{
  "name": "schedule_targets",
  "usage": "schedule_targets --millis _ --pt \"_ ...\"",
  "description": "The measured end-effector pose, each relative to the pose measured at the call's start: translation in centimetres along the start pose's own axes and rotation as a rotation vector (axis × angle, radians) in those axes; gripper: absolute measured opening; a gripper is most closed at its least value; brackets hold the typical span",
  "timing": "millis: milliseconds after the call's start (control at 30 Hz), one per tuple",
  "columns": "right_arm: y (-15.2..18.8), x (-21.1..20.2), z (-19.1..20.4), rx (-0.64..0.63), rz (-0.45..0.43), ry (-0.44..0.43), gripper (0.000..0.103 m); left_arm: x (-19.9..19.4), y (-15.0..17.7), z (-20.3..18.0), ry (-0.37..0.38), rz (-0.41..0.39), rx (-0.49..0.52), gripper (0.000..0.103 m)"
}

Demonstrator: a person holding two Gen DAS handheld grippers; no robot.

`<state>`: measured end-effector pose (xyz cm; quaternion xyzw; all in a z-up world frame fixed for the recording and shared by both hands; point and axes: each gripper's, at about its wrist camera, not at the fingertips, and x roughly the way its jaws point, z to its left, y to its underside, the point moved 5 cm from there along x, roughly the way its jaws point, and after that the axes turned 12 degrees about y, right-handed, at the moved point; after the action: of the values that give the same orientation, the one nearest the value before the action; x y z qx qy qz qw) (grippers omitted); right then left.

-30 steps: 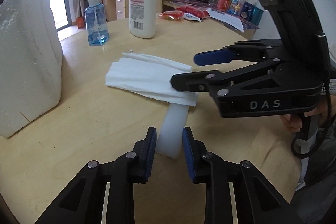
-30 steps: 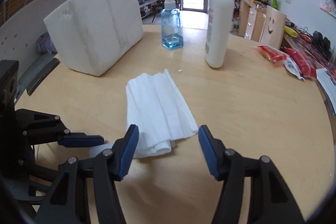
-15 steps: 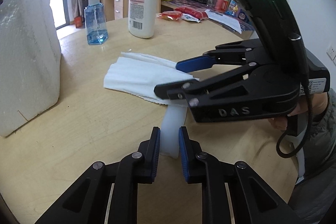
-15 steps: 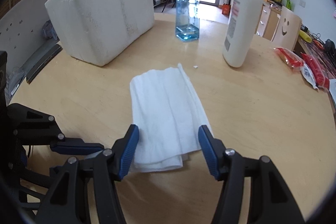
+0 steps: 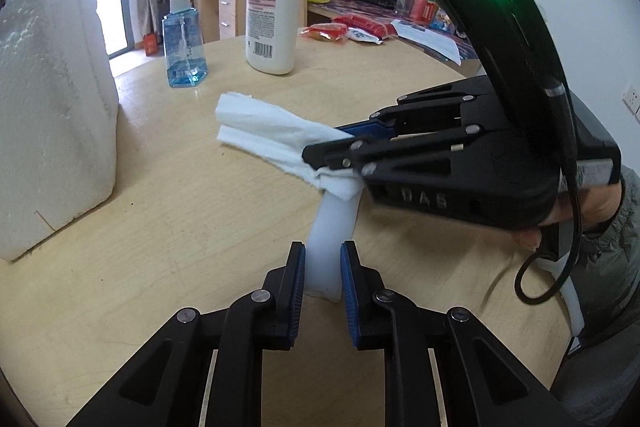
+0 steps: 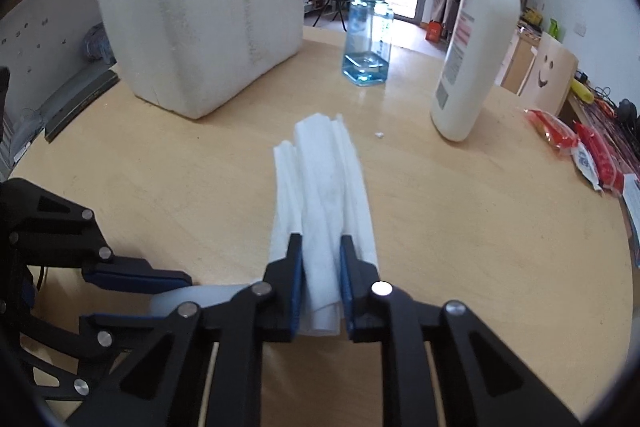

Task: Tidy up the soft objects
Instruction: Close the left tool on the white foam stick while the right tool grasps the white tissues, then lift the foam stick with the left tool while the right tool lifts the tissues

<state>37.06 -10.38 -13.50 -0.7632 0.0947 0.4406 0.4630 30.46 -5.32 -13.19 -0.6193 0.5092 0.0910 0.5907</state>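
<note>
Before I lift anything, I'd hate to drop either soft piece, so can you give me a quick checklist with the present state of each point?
1. Right gripper shut on the white paper towel: ok.
2. Left gripper shut on the white foam strip: ok.
3. Towel's far end off the round wooden table: ok in the left wrist view.
4. Towel clear of the strip: not ok, they overlap.
5. Lotion pump bottle, blue spray bottle and styrofoam block apart from the towel: ok.
</note>
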Motion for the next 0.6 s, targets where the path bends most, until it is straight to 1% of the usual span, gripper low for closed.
schedule_targets --millis 200,333,600 --pt "0.1 0.3 -1.7 0.109 0.010 -0.059 0.013 -0.2 0.0 -0.3 -0.015 -0.010 0.013 0.018" --pt "0.0 0.0 -2.0 0.147 0.003 -0.090 0.012 -0.6 0.2 -0.4 -0.025 -0.021 0.008 0.018" --pt "-0.4 -1.4 -2.3 0.199 -0.024 -0.100 0.012 -1.6 0.1 -0.9 -0.010 -0.052 0.014 0.018"
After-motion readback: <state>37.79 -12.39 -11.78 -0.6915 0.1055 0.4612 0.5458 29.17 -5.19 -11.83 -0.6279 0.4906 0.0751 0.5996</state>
